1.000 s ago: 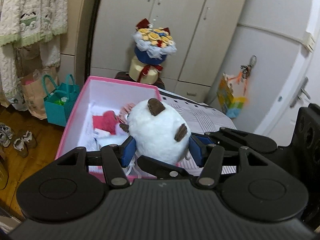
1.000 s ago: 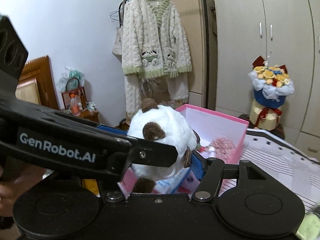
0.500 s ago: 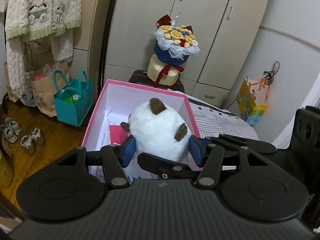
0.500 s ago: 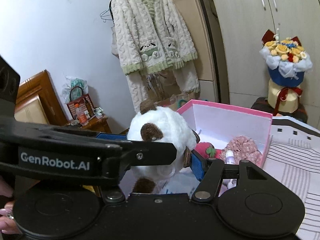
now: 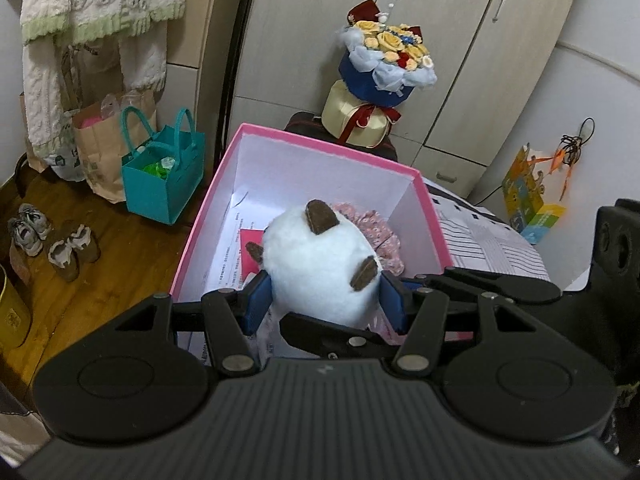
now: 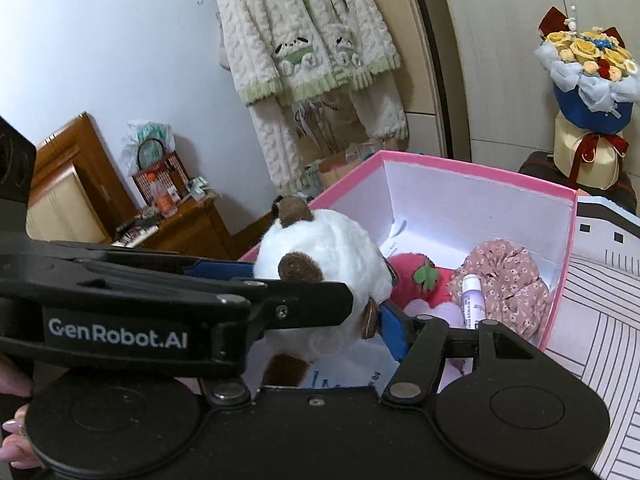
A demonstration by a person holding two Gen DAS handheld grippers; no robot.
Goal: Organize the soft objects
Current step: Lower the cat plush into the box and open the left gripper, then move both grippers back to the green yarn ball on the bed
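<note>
A round white plush toy [image 5: 320, 268] with brown ears is squeezed between the blue pads of my left gripper [image 5: 326, 300] and of my right gripper [image 6: 320, 292]. Both grippers are shut on it from different sides and hold it over the near end of a pink box [image 5: 320, 150] with a white inside. The plush also shows in the right wrist view [image 6: 324, 264]. In the box [image 6: 472, 172] lie a red strawberry plush [image 6: 416, 276], a pink floral fabric piece [image 6: 508, 280], a small white bottle [image 6: 472, 300] and papers.
A flower bouquet [image 5: 380, 72] stands behind the box by the wardrobe. A teal bag [image 5: 164, 176], a paper bag and shoes [image 5: 48, 240] are on the wooden floor at left. Striped bedding [image 5: 488, 240] lies right of the box. A knitted cardigan [image 6: 304, 32] hangs at the wall.
Both grippers have carried the plush forward and tilted down, so it now hangs over the box's inside. More of the box floor and its contents show.
</note>
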